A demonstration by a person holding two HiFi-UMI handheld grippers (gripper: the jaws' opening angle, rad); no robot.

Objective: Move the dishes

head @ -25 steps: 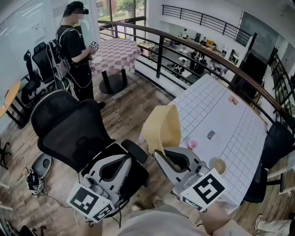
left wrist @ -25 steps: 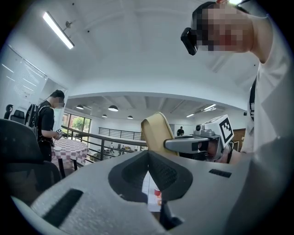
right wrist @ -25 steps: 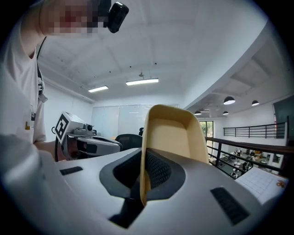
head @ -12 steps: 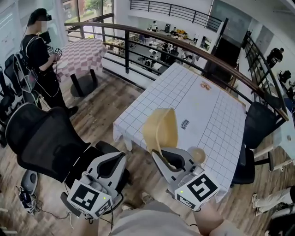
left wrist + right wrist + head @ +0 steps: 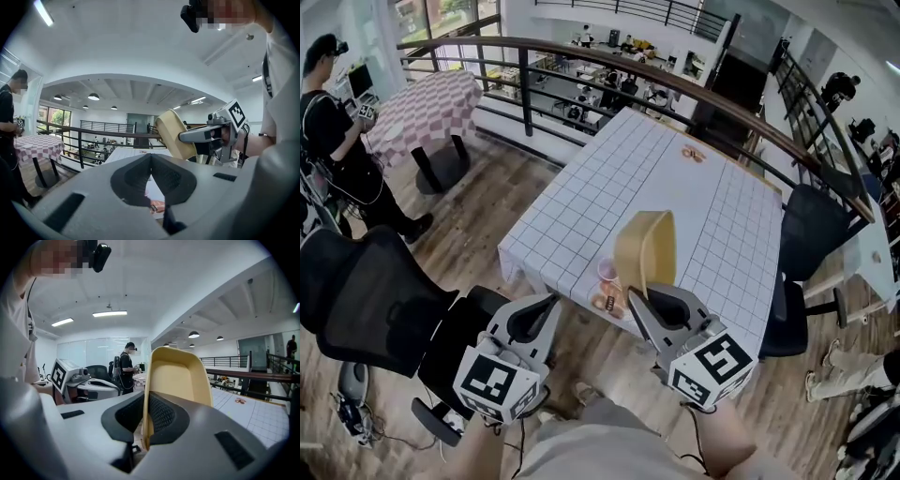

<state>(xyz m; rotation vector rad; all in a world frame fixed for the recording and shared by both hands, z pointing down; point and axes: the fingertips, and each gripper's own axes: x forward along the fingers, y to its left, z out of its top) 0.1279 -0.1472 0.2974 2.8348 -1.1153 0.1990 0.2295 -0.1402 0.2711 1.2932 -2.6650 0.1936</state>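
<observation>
Right gripper [image 5: 645, 300]: jaws clamped on the lower rim of a yellow dish [image 5: 645, 248]. The dish stands on edge in the air (its hollow side shows in the right gripper view) above the near edge of the grid-clothed table [image 5: 712, 197]. A pink cup [image 5: 607, 270] stands on the table just inside that edge. Left gripper [image 5: 549, 302]: jaw tips pressed together with nothing between them, held short of the table's near edge.
</observation>
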